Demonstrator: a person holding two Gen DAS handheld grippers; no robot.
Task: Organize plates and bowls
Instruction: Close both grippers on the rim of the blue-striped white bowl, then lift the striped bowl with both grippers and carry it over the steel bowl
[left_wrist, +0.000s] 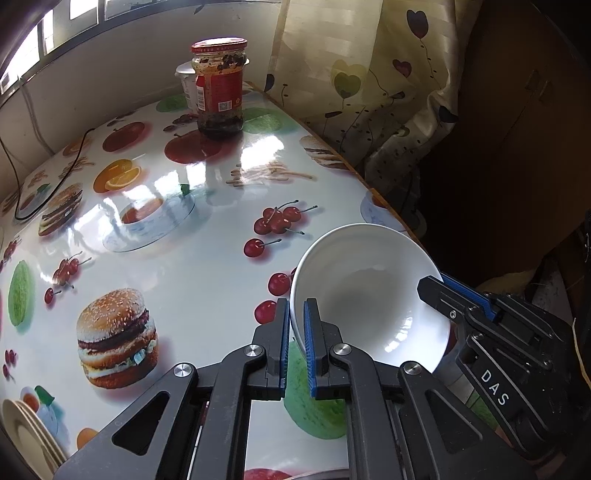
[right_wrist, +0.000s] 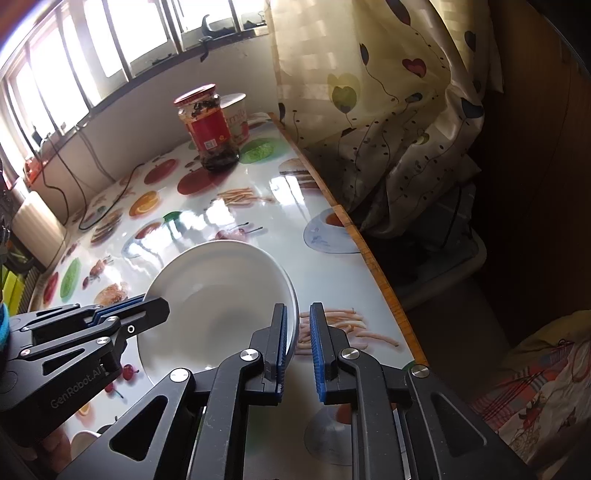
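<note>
A white bowl (left_wrist: 373, 291) is held tilted above the fruit-and-burger printed table (left_wrist: 184, 273). My left gripper (left_wrist: 296, 332) is shut on its near-left rim. My right gripper (left_wrist: 439, 284) reaches the bowl's right rim in the left wrist view. In the right wrist view the bowl (right_wrist: 218, 295) has its right rim between the fingers of my right gripper (right_wrist: 298, 345), with a gap at the outer finger. My left gripper (right_wrist: 147, 304) pinches the bowl's left rim there. A stack of plates (left_wrist: 26, 435) sits at the table's near-left corner.
A red-lidded jar (left_wrist: 220, 88) and a white cup (left_wrist: 188, 86) stand at the table's far end. A black cable (left_wrist: 48, 188) lies at the far left. The table's right edge (right_wrist: 365, 251) borders a heart-patterned curtain (right_wrist: 388, 92). Bedding (right_wrist: 535, 376) lies at lower right.
</note>
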